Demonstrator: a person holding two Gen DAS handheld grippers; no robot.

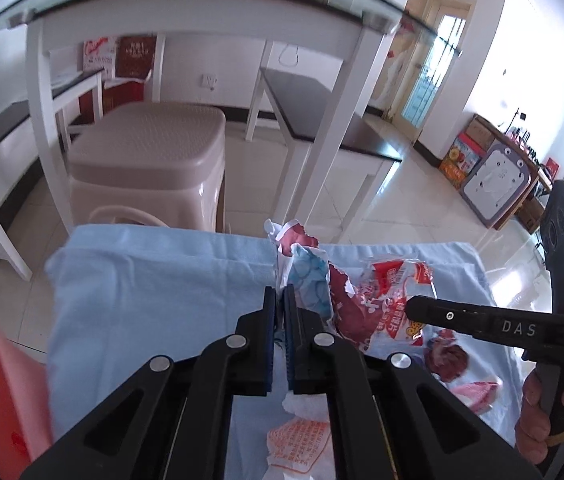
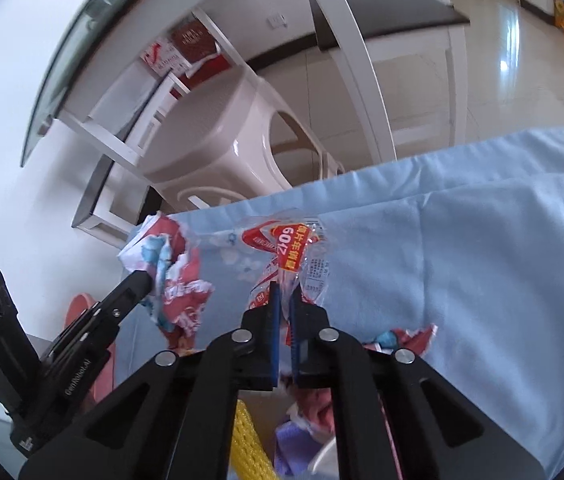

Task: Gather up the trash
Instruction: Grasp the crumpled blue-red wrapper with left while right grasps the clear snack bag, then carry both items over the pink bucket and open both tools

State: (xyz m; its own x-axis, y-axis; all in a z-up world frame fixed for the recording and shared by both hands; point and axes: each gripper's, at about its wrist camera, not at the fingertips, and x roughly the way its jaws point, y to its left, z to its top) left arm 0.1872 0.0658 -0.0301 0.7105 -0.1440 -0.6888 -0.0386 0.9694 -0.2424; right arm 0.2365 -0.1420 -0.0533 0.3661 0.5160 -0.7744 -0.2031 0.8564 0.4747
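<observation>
Fingers (image 1: 269,312) of the left gripper (image 1: 280,296) are clamped on a crumpled red-and-blue wrapper (image 1: 305,272) held upright above the blue cloth (image 1: 154,280). Right gripper (image 2: 285,296) fingers pinch a clear red-printed bag (image 2: 285,248), its long axis running away from them. More scraps (image 1: 447,360) lie on the cloth-covered surface.

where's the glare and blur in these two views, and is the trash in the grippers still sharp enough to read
Left wrist view: window light blows out the right side, floor tiles glare; left gripper and its torn wrapper sharp. Right wrist view: a hot spot on the floor, stool motion-smeared; right gripper and its clear packet print legible.
</observation>
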